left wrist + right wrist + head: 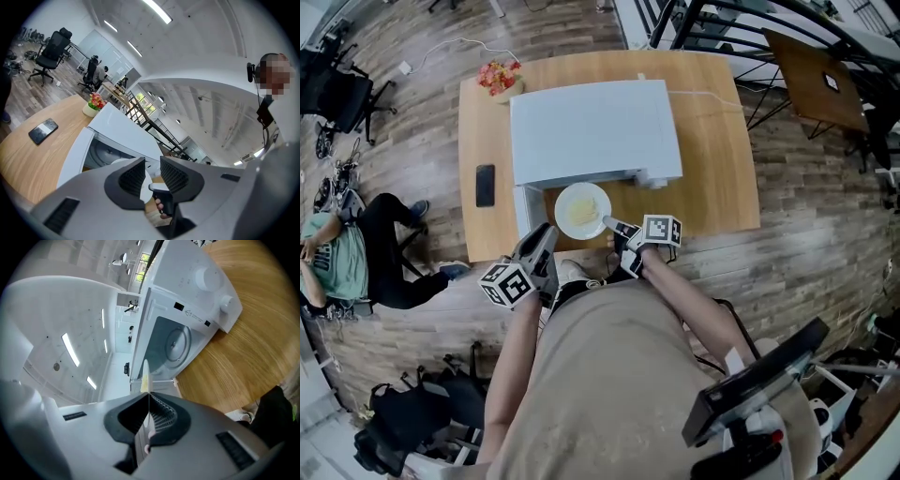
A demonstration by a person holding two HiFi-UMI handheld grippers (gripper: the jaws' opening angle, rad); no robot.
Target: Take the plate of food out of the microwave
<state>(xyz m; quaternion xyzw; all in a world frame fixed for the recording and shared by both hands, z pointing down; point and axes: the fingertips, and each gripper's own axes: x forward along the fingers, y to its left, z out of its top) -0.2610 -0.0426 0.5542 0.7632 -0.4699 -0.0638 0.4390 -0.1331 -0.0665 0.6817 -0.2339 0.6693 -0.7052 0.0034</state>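
Observation:
A white plate with pale yellow food hangs just in front of the open white microwave, over the table's front part. My right gripper is shut on the plate's right rim. In the right gripper view the plate shows edge-on between the jaws of that gripper, with the empty cavity and its turntable behind. My left gripper is near the swung-out door, apart from the plate. In the left gripper view my left gripper is open with nothing between its jaws.
The wooden table also carries a black phone at the left and a flower pot at the back left. A seated person is on the floor side at far left. Chairs and a dark table stand around.

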